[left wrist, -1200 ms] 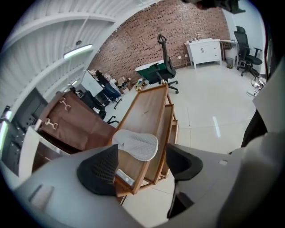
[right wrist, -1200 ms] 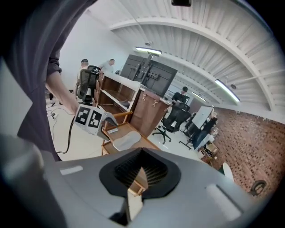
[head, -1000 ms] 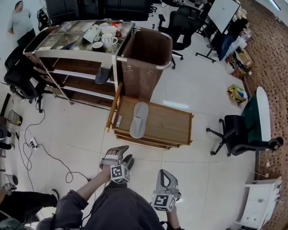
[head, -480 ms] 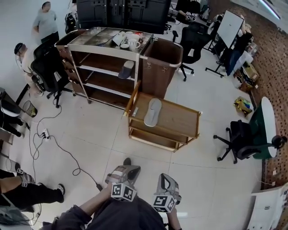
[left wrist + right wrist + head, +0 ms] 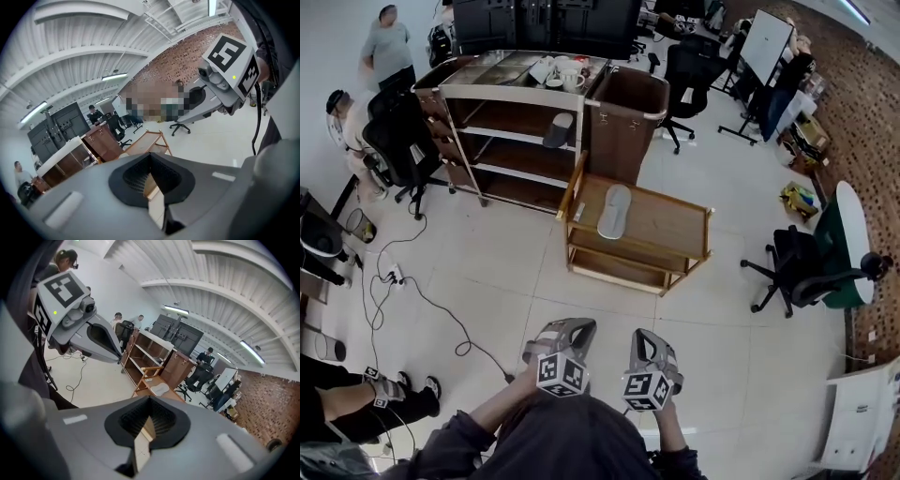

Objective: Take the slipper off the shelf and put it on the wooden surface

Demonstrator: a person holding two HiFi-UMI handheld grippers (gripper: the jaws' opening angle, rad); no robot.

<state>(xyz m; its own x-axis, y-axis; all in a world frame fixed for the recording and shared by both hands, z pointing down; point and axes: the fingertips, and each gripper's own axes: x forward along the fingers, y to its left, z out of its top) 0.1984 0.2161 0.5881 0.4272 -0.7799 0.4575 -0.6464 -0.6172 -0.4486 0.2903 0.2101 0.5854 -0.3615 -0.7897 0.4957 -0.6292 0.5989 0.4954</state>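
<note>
One grey slipper [image 5: 614,210] lies on top of the low wooden trolley [image 5: 670,225]; it also shows small in the right gripper view [image 5: 159,389]. A second, darker slipper [image 5: 560,130] rests on the upper shelf of the metal shelf cart [image 5: 492,94]. Both grippers hang over bare floor, well short of the trolley and close to my body. My left gripper [image 5: 569,328] is shut with nothing in it, its pads meeting [image 5: 151,157]. My right gripper [image 5: 650,341] also looks shut and holds nothing [image 5: 150,401].
A tall brown bin [image 5: 623,122] stands between shelf cart and trolley. Cups [image 5: 558,71] sit on the cart top. A cable [image 5: 441,309] runs over the floor at left. Office chairs [image 5: 802,272] stand right and left, and people [image 5: 386,47] are at the far left.
The view has drawn back from the trolley and shelf cart. The left gripper's jaws, spread a second ago, are now closed. Both grippers sit side by side near my body.
</note>
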